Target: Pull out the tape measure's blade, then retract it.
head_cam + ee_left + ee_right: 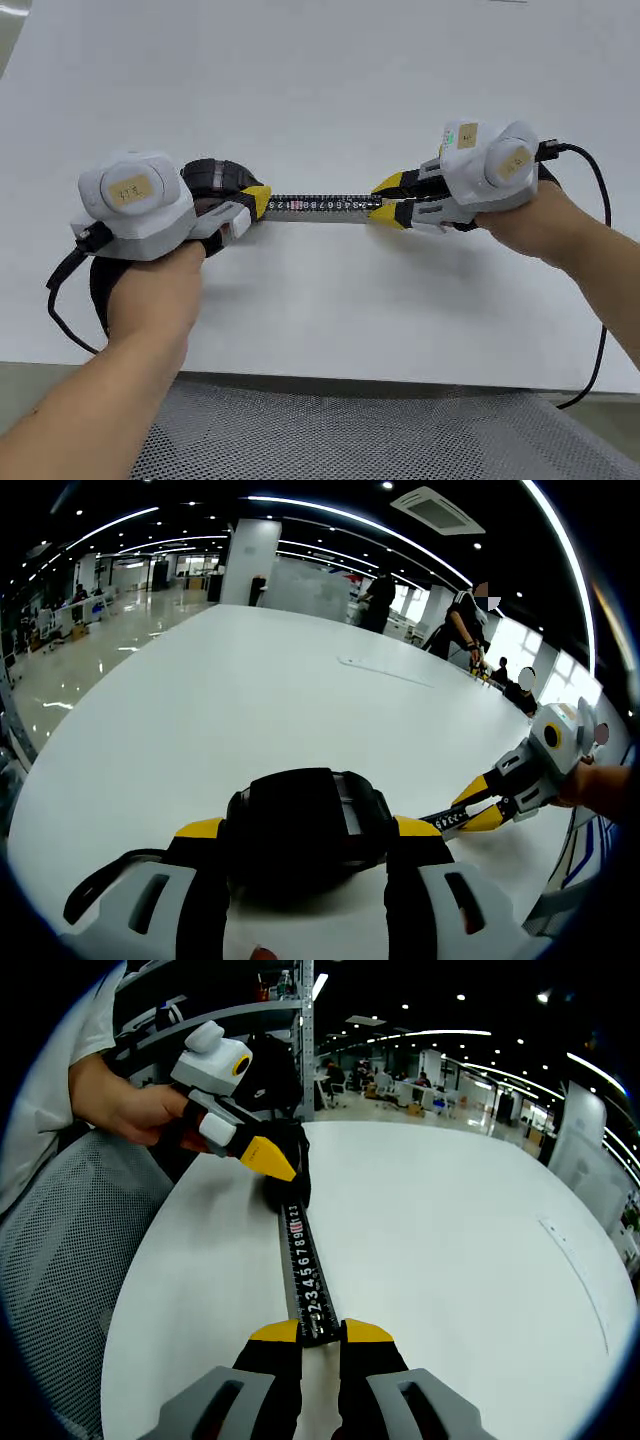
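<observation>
Clamped in left gripper: black rounded case. Pinched between right gripper jaws, seemingly at its end: dark blade, white numerals, stretched straight from case.

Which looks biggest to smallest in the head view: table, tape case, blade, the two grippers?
1. table
2. left gripper and right gripper: they look alike, so not ranked
3. tape case, partly hidden by the left jaws
4. blade: longer than the case's visible part, but thin
</observation>
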